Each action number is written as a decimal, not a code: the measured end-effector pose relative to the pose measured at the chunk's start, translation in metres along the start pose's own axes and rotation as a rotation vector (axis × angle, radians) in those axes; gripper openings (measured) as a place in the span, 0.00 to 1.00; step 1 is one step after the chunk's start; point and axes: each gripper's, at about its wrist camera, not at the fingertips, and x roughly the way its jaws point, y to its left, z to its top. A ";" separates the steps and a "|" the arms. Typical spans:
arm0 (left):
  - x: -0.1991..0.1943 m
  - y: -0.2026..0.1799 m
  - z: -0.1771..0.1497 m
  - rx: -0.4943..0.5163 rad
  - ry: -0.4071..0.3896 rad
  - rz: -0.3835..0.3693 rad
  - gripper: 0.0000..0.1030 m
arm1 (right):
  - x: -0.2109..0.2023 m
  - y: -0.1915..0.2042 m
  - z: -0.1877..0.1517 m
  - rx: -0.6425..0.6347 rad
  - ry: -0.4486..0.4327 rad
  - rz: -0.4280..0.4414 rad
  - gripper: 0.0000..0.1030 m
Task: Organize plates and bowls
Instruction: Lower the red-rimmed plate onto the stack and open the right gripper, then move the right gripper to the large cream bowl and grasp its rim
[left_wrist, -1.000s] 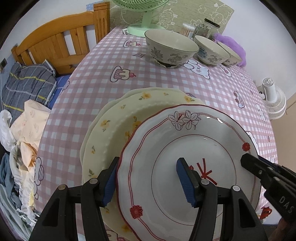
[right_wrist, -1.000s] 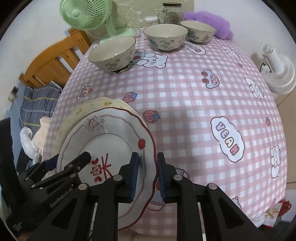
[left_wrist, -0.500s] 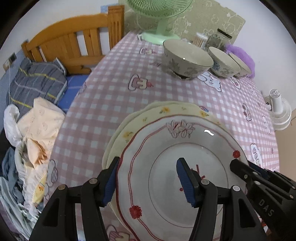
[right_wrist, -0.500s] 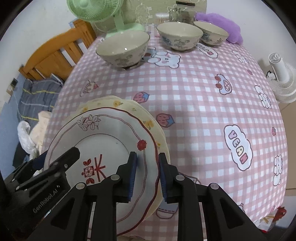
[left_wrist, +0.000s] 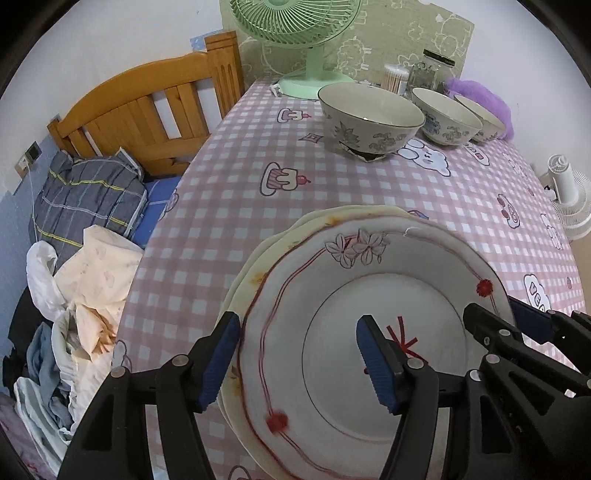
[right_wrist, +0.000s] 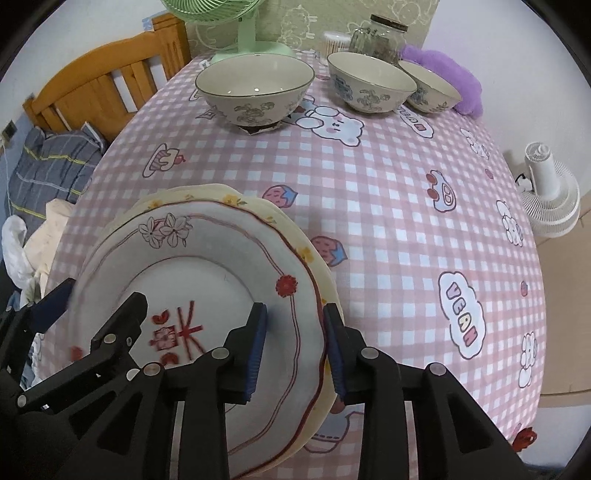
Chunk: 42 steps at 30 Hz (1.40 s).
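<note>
A white plate with a red rim line (left_wrist: 369, 295) lies on top of cream plates with yellow flowers (left_wrist: 280, 240) at the table's near edge. My left gripper (left_wrist: 299, 354) is open, its fingers straddling the stack's left rim. My right gripper (right_wrist: 293, 349) is open, its fingers straddling the right rim of the white plate (right_wrist: 207, 280) and the cream plates (right_wrist: 236, 201). Three patterned bowls stand at the far side: a large one (right_wrist: 255, 90), a middle one (right_wrist: 371, 83) and a far one (right_wrist: 428, 88).
A green fan (left_wrist: 306, 48), a glass jar (right_wrist: 376, 38) and a purple fluffy thing (right_wrist: 443, 74) stand at the table's back edge. A wooden bed frame (left_wrist: 147, 110) with clothes (left_wrist: 85, 199) lies to the left. A white floor fan (right_wrist: 546, 188) stands to the right.
The right gripper's jaws have spread apart over the plate rim. The white plate has settled squarer over the cream plates. Both grippers have pulled back slightly toward the near edge.
</note>
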 end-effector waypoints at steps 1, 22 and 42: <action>0.000 0.000 -0.001 0.001 0.000 0.003 0.64 | 0.000 0.000 0.000 0.002 -0.008 0.001 0.34; -0.028 0.000 0.017 0.032 -0.030 -0.080 0.85 | -0.042 -0.016 0.005 0.110 -0.098 0.178 0.64; -0.003 -0.034 0.119 -0.002 -0.113 -0.010 0.79 | -0.030 -0.042 0.110 0.080 -0.172 0.190 0.65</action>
